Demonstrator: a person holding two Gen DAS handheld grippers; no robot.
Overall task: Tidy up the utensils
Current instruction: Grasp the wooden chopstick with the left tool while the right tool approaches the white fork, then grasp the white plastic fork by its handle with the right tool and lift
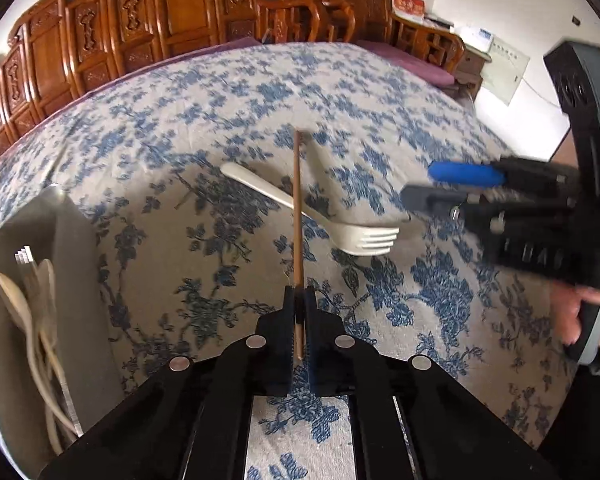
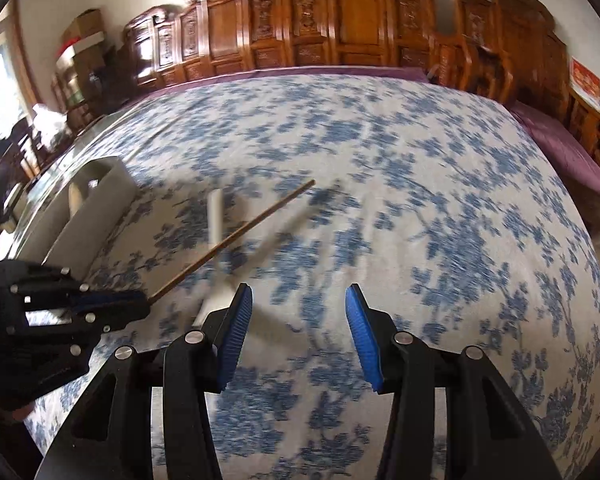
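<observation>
My left gripper (image 1: 299, 294) is shut on a thin brown chopstick (image 1: 298, 208), which sticks out forward from between the pads and crosses over the handle of a white plastic fork (image 1: 364, 236) lying on the floral tablecloth. In the right wrist view the left gripper (image 2: 140, 300) holds the same chopstick (image 2: 236, 236) at the lower left, and the fork (image 2: 214, 216) shows as a blurred white handle. My right gripper (image 2: 299, 300) is open with blue pads and only cloth between them. In the left wrist view the right gripper (image 1: 420, 182) hovers just right of the fork's tines.
A grey organizer tray (image 1: 72, 248) stands at the table's left edge with several white utensils (image 1: 28, 300) in it; the tray (image 2: 96, 200) also shows at the left in the right wrist view. Carved wooden furniture (image 1: 188, 12) lines the far side. A hand (image 1: 596, 308) grips the right tool.
</observation>
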